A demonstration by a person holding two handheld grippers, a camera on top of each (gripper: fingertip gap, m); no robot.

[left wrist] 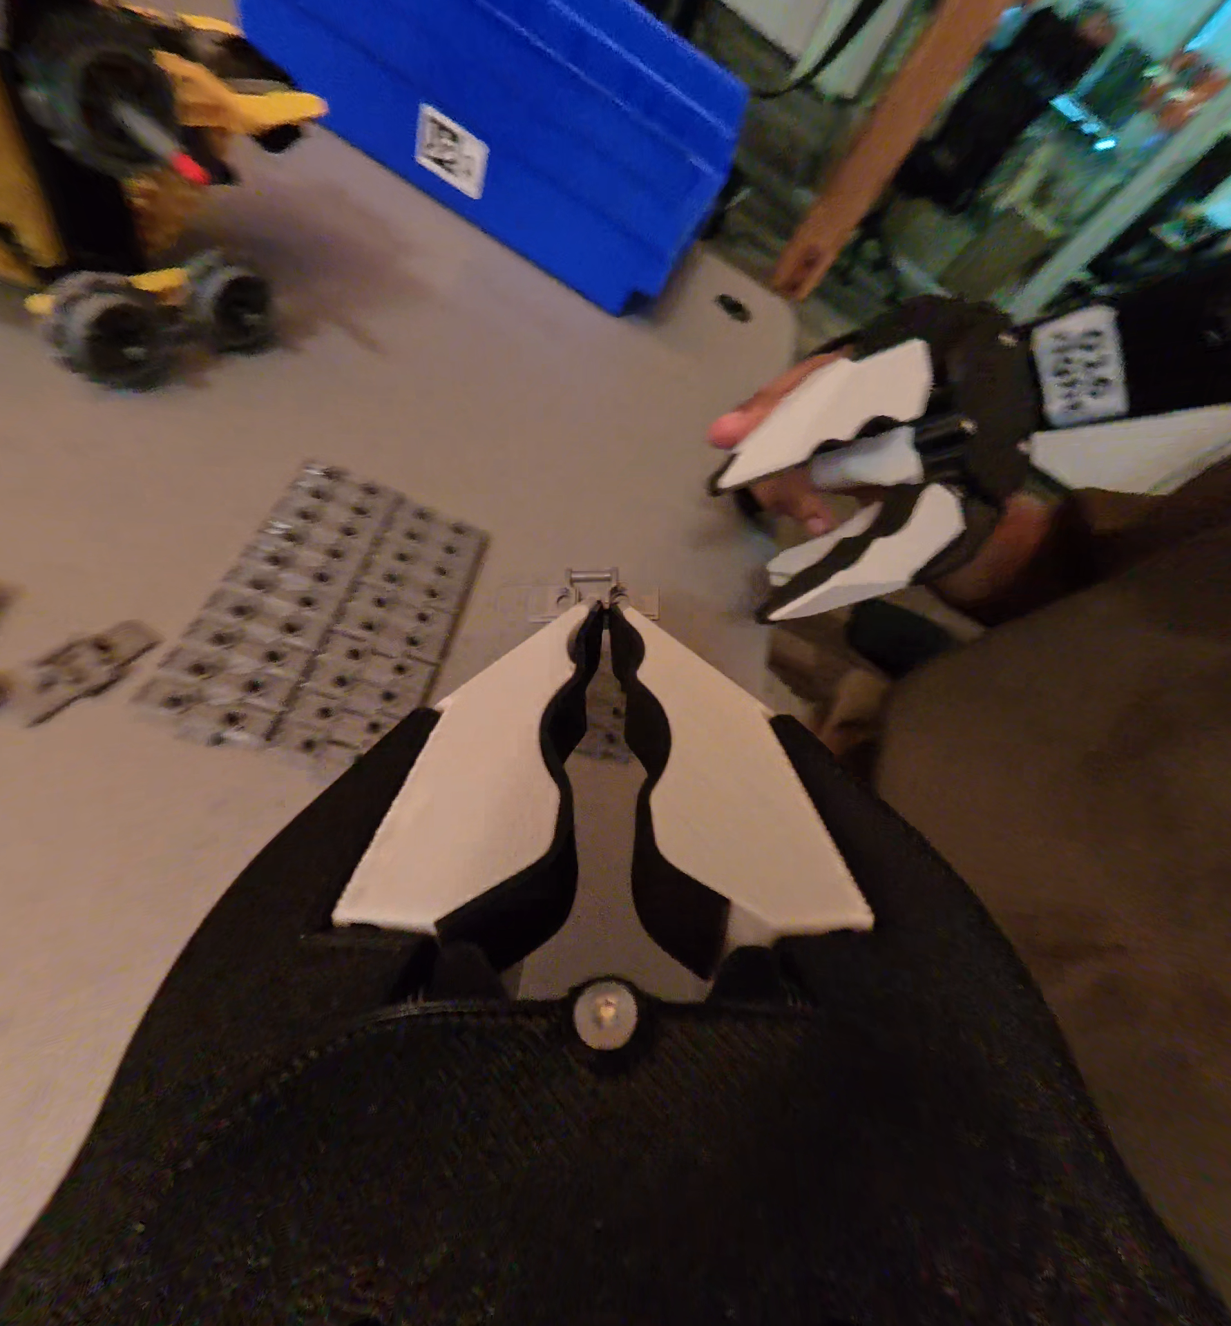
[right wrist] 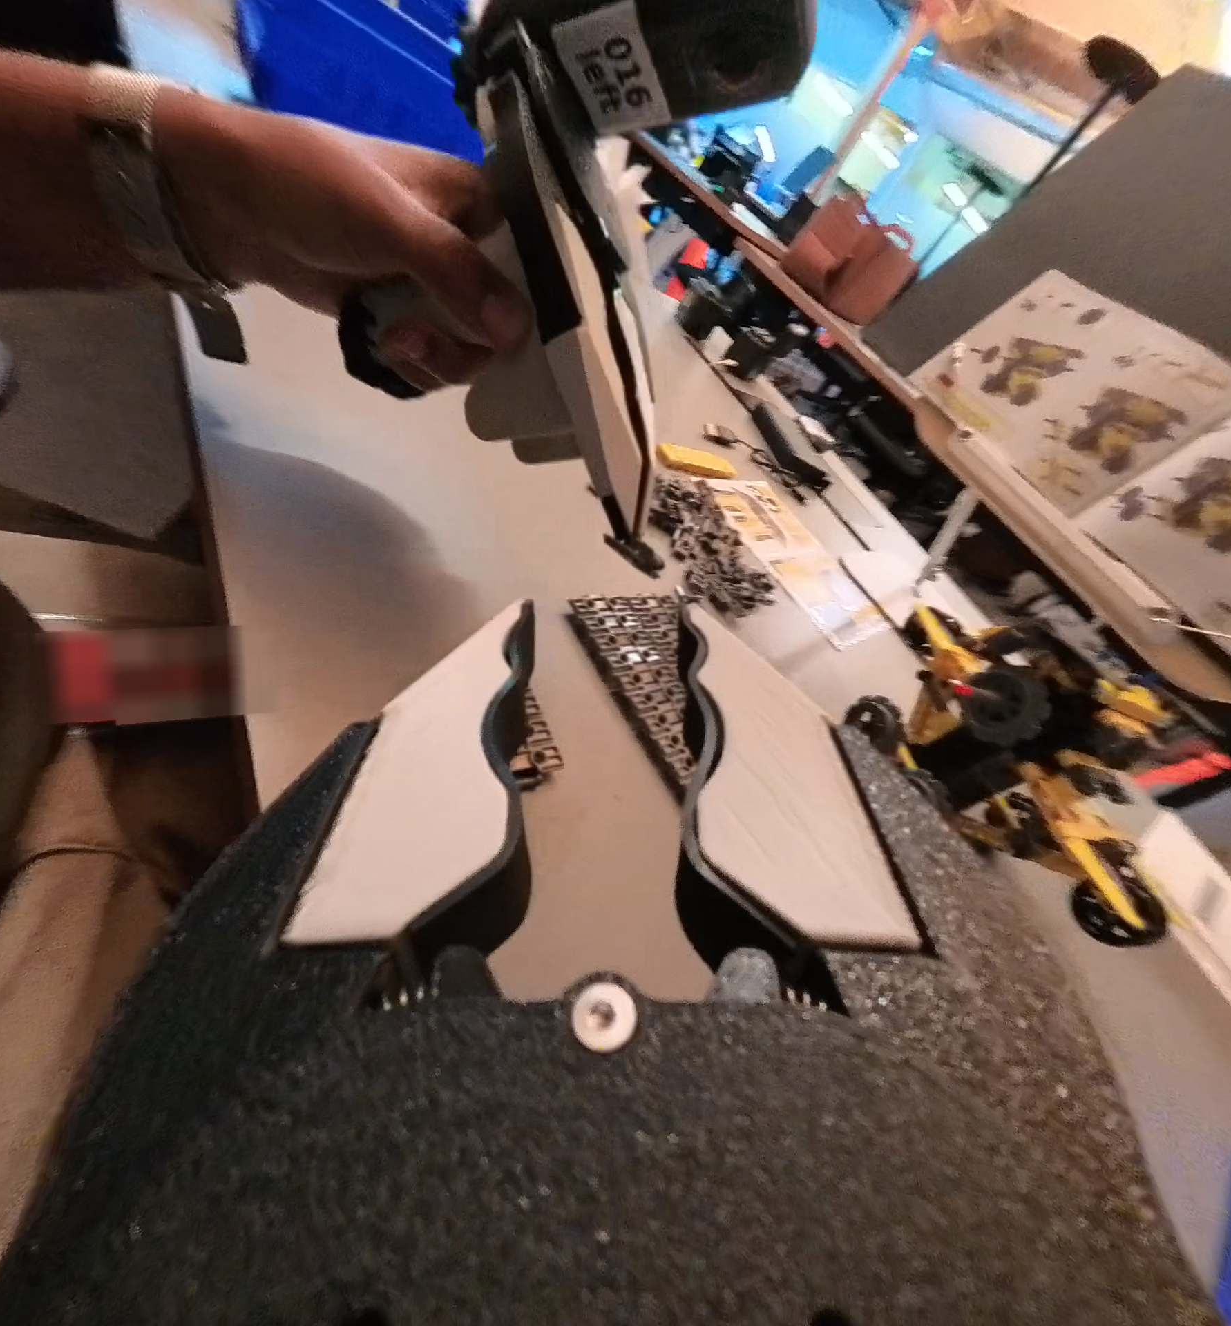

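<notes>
My left gripper [left wrist: 602, 610] is shut on a small grey hinge-like brick piece [left wrist: 584, 592] and holds it just above the grey table [left wrist: 455, 402]. A grey studded plate [left wrist: 311, 617] lies to its left. The right wrist view shows the left gripper [right wrist: 630, 531] from the side, with the piece [right wrist: 634, 556] at its tips. My right gripper [right wrist: 609, 617] is open and empty, above the studded plate [right wrist: 641, 674]. It also shows in the left wrist view [left wrist: 749, 545], off to the right, held by a hand.
A yellow and black brick vehicle [left wrist: 96, 179] [right wrist: 1014, 775] and a blue bin [left wrist: 526, 129] stand at the back. Small grey parts [left wrist: 81, 667] lie at the left. A pile of black parts [right wrist: 713, 545], a yellow brick [right wrist: 695, 459] and an open instruction booklet [right wrist: 1101, 402] lie beyond. My left tips are roughly 12 cm from the grey studded plate [left wrist: 311, 617].
</notes>
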